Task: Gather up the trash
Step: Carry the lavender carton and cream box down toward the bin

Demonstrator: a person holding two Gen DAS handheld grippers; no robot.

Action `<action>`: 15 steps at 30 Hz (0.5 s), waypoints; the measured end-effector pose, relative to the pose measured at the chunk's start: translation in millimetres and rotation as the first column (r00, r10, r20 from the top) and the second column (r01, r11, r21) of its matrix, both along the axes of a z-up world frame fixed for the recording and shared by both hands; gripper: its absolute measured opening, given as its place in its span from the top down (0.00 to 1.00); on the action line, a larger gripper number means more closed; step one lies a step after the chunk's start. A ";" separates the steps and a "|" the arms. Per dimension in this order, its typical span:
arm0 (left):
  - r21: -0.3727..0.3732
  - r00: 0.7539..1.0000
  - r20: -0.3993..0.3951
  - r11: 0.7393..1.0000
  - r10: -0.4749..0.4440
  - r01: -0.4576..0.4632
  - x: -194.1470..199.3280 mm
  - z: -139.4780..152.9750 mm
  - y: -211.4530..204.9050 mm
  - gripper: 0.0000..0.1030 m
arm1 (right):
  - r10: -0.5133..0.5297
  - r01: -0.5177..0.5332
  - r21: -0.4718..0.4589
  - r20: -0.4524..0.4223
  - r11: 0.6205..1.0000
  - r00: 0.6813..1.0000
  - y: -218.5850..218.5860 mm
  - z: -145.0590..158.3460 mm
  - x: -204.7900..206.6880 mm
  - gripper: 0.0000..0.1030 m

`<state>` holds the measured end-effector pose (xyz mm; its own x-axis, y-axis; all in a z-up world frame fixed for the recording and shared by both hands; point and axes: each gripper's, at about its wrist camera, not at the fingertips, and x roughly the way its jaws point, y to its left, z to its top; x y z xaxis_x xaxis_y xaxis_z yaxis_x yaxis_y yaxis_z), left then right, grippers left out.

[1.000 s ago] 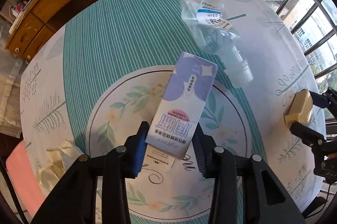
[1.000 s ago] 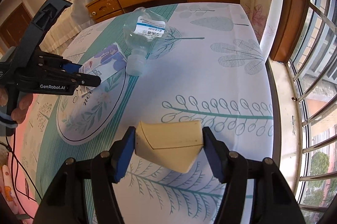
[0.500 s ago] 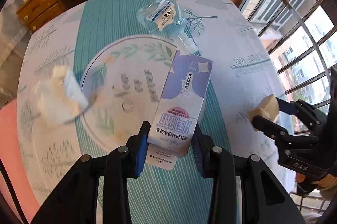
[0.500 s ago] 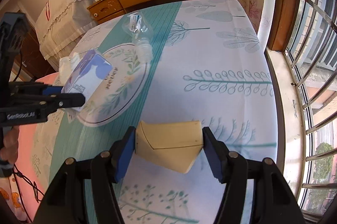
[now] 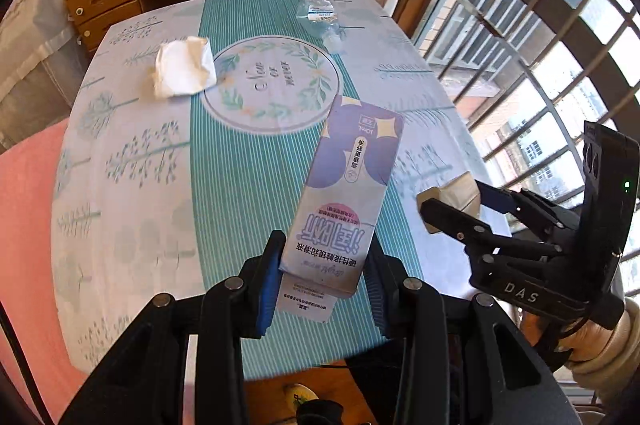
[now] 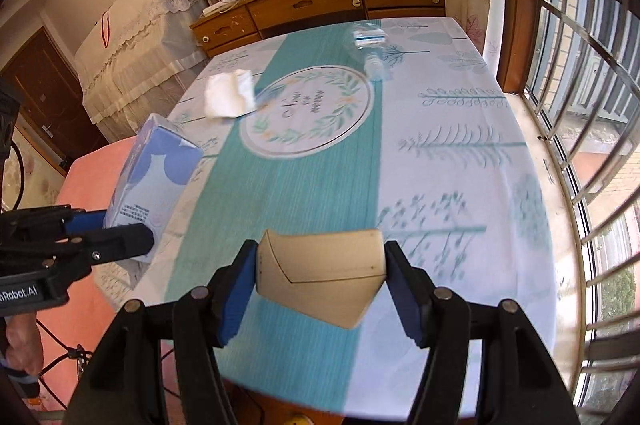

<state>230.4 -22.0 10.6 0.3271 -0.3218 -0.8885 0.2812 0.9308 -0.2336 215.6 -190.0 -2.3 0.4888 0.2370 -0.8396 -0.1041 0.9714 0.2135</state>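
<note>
My left gripper [image 5: 322,277] is shut on a purple and white carton box [image 5: 344,193], held above the table's near edge; it also shows in the right wrist view [image 6: 154,181]. My right gripper [image 6: 320,285] is shut on a tan cardboard piece [image 6: 320,275], also seen in the left wrist view [image 5: 452,193]. A crumpled white tissue [image 5: 182,67] lies on the table at the left, and it shows in the right wrist view [image 6: 230,93]. A clear plastic bottle [image 5: 320,15] lies at the far side, and shows in the right wrist view [image 6: 370,45].
The table carries a teal and white cloth [image 5: 240,177] with a round leaf print [image 6: 308,109]. A wooden sideboard [image 6: 320,5] stands behind it. Barred windows [image 6: 592,85] run along the right. A pink seat [image 5: 24,225] is at the left.
Both grippers have pulled back and up from the table with their items, so more of the table shows. The tissue and bottle now look farther away.
</note>
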 end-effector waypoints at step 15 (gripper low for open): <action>-0.076 0.999 -0.038 0.997 -0.029 0.026 -149.5 -12.2 61.8 0.65 | -0.024 0.022 -0.031 -0.050 0.999 0.998 72.9 9.8 -141.7 0.39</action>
<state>80.9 39.8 -1.6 0.2827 -0.3971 -0.8731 0.2958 0.9020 -0.3145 73.9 -117.1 7.5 0.4507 0.2001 -0.8699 -0.0713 0.9795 0.1883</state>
